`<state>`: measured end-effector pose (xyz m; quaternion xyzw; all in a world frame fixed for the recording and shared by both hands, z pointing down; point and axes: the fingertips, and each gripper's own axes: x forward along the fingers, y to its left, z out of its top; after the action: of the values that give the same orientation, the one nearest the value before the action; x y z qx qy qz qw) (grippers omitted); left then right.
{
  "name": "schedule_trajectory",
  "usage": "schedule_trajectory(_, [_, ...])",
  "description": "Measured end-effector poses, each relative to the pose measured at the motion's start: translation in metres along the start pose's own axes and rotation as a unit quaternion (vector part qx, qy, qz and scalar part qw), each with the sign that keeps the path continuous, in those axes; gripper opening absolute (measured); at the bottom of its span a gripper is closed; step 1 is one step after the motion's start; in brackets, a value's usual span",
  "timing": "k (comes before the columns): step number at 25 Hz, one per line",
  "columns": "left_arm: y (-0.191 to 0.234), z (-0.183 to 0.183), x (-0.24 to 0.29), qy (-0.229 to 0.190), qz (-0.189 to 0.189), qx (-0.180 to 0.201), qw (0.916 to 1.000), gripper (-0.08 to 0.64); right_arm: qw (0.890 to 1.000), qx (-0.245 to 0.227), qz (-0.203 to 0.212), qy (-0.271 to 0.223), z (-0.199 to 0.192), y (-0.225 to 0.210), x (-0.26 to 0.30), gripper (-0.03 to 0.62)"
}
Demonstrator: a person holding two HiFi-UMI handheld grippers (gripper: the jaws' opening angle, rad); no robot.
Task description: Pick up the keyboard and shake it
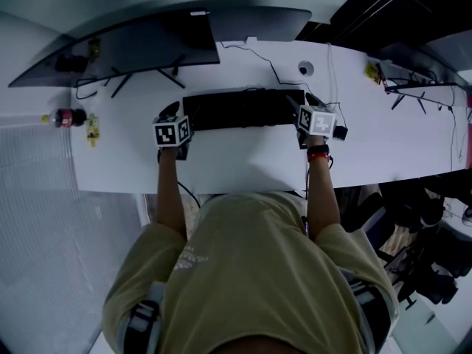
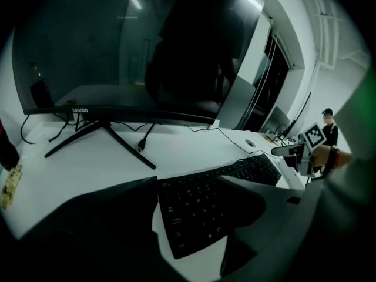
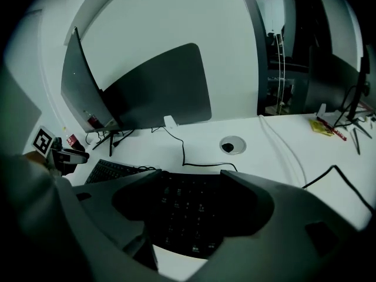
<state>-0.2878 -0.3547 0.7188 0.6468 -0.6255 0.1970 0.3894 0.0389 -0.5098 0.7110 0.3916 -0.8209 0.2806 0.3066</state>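
A person's yellow shirt (image 1: 251, 271) filled the bottom of the frame. The black keyboard (image 1: 240, 109) lay flat on the white table (image 1: 243, 164), mid-frame. The left gripper (image 1: 174, 118) and right gripper (image 1: 307, 113) sat at its two ends, jaws wide apart, not squeezing it. A monitor (image 1: 125, 50) stood behind, upper left.

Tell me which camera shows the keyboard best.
The head view: almost the whole keyboard is seen from above, lying flat on the white desk. The left gripper view shows its left end close up, with the rest partly behind a jaw. The right gripper view shows mostly its dark right end.
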Motion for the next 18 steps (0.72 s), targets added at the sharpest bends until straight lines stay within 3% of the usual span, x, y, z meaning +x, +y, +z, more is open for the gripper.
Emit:
schedule_trajectory(10, [0.025, -0.009, 0.031, 0.028, -0.014, -0.021, 0.9993, 0.327, 0.999, 0.005, 0.006, 0.033, -0.010, -0.021, 0.031, 0.331])
schedule_trajectory(18, [0.036, -0.012, 0.051, 0.048, -0.031, -0.062, 0.9965, 0.327, 0.999, 0.013, 0.012, 0.038, -0.010, -0.027, 0.045, 0.331])
